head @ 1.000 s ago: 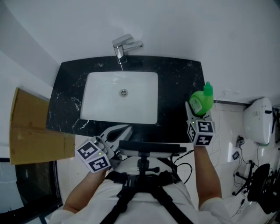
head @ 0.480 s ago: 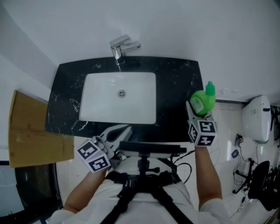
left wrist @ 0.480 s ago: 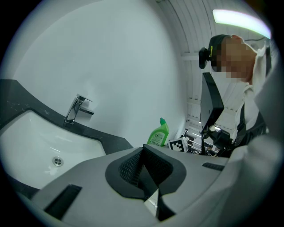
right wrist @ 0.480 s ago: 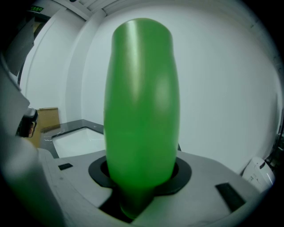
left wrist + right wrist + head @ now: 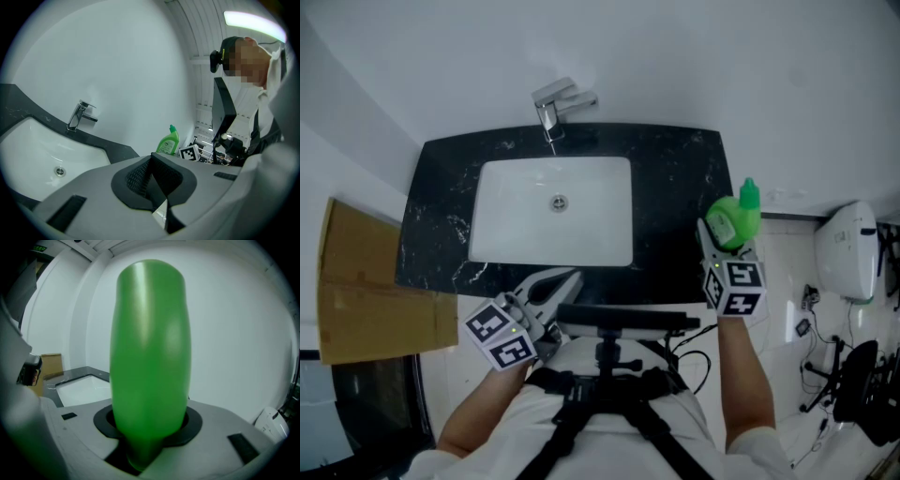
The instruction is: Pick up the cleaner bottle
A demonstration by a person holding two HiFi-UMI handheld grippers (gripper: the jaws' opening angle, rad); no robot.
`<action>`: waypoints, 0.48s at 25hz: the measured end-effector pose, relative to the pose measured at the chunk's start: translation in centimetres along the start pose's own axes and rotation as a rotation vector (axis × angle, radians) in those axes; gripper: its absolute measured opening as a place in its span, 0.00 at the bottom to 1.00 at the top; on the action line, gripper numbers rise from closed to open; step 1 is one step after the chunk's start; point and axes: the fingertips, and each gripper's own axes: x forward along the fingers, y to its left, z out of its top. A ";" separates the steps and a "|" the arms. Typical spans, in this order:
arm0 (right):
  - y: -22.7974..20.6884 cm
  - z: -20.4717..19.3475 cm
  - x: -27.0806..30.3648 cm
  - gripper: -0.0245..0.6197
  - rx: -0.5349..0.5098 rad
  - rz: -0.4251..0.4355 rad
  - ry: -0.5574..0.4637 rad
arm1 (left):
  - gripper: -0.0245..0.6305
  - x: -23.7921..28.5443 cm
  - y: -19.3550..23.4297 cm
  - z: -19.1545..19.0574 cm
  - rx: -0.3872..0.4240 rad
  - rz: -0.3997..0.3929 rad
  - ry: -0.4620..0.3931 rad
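Between the fingers of the right gripper (image 5: 725, 241), the cleaner bottle (image 5: 149, 357) is standing gripped, upright, cap upward; the left gripper (image 5: 555, 284) is pinching its fingers together.

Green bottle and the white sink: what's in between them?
Only bare black countertop separates the sink from the cleaner bottle, as the head view shows.

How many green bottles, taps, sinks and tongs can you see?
Green bottle: 1
Tap: 1
Sink: 1
Tongs: 2, the left tongs and the right tongs
Total: 5
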 end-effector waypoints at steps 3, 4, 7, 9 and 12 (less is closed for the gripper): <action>0.1 0.2 -0.4 0.31 -0.003 -0.002 -0.001 | 0.04 0.0 0.0 -0.1 -0.001 -0.005 0.001; 0.2 0.3 -0.5 0.31 -0.002 -0.003 -0.001 | 0.04 0.0 0.0 -0.1 -0.002 -0.006 0.001; 0.3 0.4 -0.7 0.31 -0.001 -0.003 -0.001 | 0.04 0.0 0.1 -0.1 -0.007 -0.011 -0.001; 0.3 0.4 -0.8 0.31 -0.003 -0.005 0.001 | 0.04 0.0 0.1 -0.1 -0.009 -0.012 -0.001; 0.4 0.6 -1.0 0.31 -0.005 -0.008 0.004 | 0.04 0.0 0.3 0.0 -0.011 -0.014 0.000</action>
